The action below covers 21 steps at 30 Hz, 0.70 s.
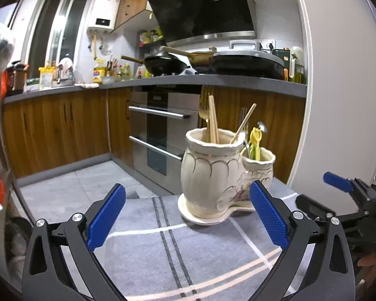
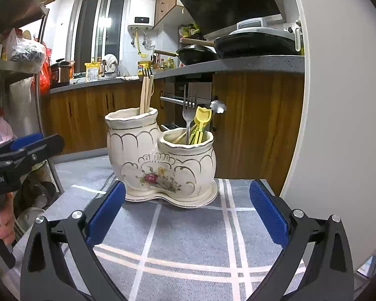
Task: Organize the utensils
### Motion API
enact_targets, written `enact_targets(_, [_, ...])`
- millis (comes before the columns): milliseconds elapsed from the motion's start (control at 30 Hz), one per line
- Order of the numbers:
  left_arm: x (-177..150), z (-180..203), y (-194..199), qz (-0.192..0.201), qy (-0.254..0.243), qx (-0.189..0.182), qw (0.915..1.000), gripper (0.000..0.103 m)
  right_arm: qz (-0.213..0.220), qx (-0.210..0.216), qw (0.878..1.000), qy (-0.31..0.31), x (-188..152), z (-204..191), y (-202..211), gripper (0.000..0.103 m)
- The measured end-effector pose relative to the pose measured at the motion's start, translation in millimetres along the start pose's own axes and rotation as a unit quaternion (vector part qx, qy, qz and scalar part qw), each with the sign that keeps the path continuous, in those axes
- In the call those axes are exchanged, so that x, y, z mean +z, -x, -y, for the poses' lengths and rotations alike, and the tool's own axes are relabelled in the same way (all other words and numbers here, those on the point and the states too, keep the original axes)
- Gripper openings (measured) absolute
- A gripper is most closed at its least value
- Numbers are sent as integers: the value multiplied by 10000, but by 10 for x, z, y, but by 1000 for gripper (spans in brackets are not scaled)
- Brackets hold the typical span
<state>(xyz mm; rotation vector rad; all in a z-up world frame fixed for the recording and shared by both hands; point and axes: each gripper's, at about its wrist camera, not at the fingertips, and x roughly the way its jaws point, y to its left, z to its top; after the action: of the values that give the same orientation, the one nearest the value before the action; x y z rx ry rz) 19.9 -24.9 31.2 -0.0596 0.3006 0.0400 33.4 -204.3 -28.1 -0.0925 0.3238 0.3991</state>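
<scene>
left hand-held gripper (image 1: 187,215): jaws wide apart, holding nothing | right hand-held gripper (image 2: 187,212): jaws wide apart, holding nothing | ceramic utensil holder (image 2: 160,160): upright on cloth-covered surface (image 2: 188,238), just ahead of both | chopsticks (image 2: 146,94) in taller pot; fork (image 2: 188,111), yellow utensils (image 2: 200,125) in shorter pot

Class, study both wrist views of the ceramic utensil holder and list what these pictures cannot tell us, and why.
- Lower ends of the chopsticks, silver fork and yellow utensils: hidden inside the utensil holder, both views.
- Gold fork: partly behind the chopsticks, left wrist view.
- How many yellow utensils: bunched together, too small.
- Tablecloth: near part cut off by the frame edge and gripper jaws.
- Bottles on the counter: too small to read.
</scene>
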Motion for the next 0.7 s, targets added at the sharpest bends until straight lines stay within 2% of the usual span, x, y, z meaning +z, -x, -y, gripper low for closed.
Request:
enact_targets(267, [-171, -22, -51, 109, -123, 154, 9997, 98, 241, -103, 9995, -152, -58, 95, 41, 98])
enact_targets(433, [-214, 16, -77, 60, -308, 60, 9995, 98, 327, -106, 9988, -344, -55, 181, 69, 98])
enact_targets(700, [-219, 17, -62, 84, -323, 60, 9994, 98, 585, -40, 9982, -136, -67, 97, 167, 98])
